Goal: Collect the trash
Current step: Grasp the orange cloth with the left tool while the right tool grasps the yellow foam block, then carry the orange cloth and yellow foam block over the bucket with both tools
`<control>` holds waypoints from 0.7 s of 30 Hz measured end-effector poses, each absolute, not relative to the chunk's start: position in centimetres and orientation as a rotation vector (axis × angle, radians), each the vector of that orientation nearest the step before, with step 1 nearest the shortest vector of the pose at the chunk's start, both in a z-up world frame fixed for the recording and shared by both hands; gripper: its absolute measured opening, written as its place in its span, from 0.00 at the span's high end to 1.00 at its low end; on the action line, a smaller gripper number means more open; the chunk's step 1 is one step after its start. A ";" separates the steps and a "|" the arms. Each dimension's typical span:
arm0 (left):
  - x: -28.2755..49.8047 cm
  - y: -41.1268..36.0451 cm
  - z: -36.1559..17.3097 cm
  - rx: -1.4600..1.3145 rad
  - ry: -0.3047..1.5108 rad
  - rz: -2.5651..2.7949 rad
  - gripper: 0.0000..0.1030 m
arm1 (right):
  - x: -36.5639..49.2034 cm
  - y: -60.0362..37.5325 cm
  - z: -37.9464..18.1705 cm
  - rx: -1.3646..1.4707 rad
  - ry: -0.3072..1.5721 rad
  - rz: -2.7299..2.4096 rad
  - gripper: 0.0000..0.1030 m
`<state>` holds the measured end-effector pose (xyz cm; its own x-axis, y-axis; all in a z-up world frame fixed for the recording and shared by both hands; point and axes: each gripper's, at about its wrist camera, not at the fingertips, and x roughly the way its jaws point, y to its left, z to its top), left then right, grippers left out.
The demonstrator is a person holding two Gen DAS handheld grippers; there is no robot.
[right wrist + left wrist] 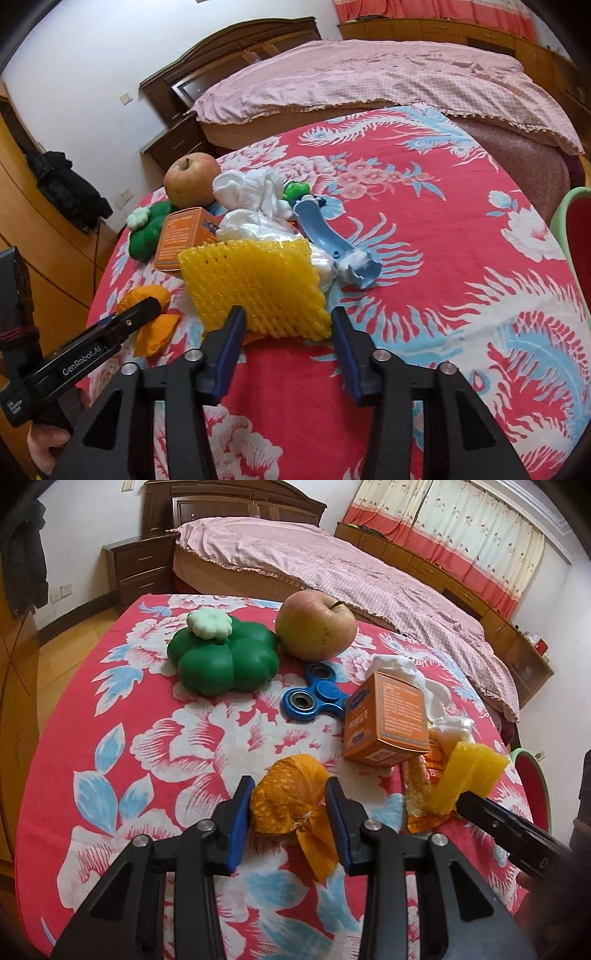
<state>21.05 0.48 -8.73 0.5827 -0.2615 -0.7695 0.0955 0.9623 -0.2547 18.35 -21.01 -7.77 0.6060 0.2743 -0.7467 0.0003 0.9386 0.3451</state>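
In the left wrist view my left gripper (290, 788) stands around a crumpled orange wrapper (286, 801) on the table; its blue pads sit at the wrapper's sides, jaws not fully closed. In the right wrist view my right gripper (286, 317) is open, its jaws on either side of the near edge of a yellow foam net (255, 284). The wrapper also shows in the right wrist view (153, 317) under the left gripper's finger. An orange carton (386, 722), white crumpled tissue (255, 195) and a clear plastic bag (255, 225) lie in a pile behind the net.
A red floral cloth (443, 258) covers the round table. On it lie an apple (316, 626), a green flower-shaped toy (223, 661), a blue fidget spinner (314, 696) and a broken blue plastic piece (325, 236). A red chair (578, 229) stands at right. A bed lies beyond.
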 end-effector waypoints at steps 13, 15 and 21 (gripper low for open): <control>18.5 -0.2 -6.6 -0.209 0.875 -0.256 0.77 | 15.0 -21.0 -5.6 0.302 0.820 0.190 0.92; 18.0 -0.3 -6.1 -0.211 0.864 -0.261 0.77 | 14.5 -21.3 -5.2 0.307 0.807 0.192 0.92; 16.4 -1.0 -4.2 -0.201 0.825 -0.285 0.77 | 12.5 -22.5 -3.8 0.338 0.768 0.178 0.92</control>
